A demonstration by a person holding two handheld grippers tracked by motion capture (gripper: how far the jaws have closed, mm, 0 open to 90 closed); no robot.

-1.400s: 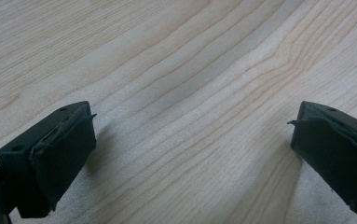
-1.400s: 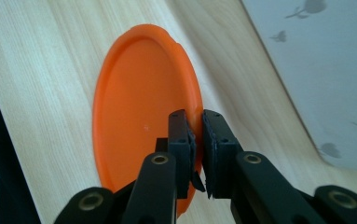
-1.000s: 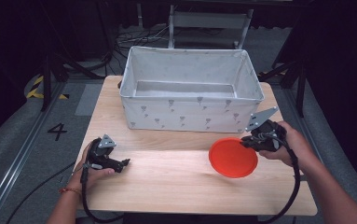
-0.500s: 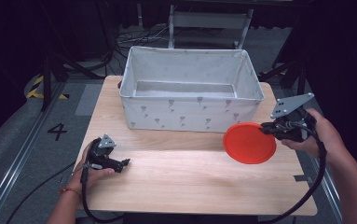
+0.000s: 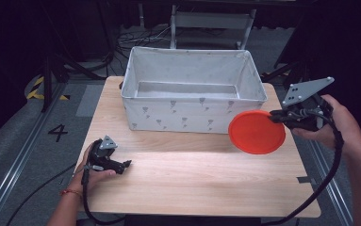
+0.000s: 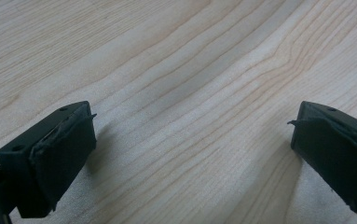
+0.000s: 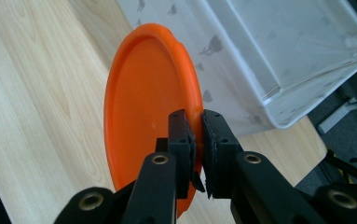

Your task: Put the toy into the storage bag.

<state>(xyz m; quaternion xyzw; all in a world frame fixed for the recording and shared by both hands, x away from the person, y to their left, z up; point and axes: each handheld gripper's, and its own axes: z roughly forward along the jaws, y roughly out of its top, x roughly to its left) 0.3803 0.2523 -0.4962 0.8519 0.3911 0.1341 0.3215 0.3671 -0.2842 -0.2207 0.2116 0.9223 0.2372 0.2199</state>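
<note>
The plate [image 5: 257,132] is being held by its rim alone — slippage or rotation is being risked, as is a knock against the bin [image 5: 193,94] wall beside it. The right gripper [image 7: 196,135] is being kept clamped on that rim, above the table [image 5: 206,183]. The left gripper [image 5: 121,165] is being rested wide open — nothing held.

One mark can be read — a black numeral "4" [image 5: 57,133] on the grey floor [image 5: 36,141], left of the counter [image 5: 206,179]. The small dark prints on the white fabric bin [image 5: 192,117] are figures — not lettering.
</note>
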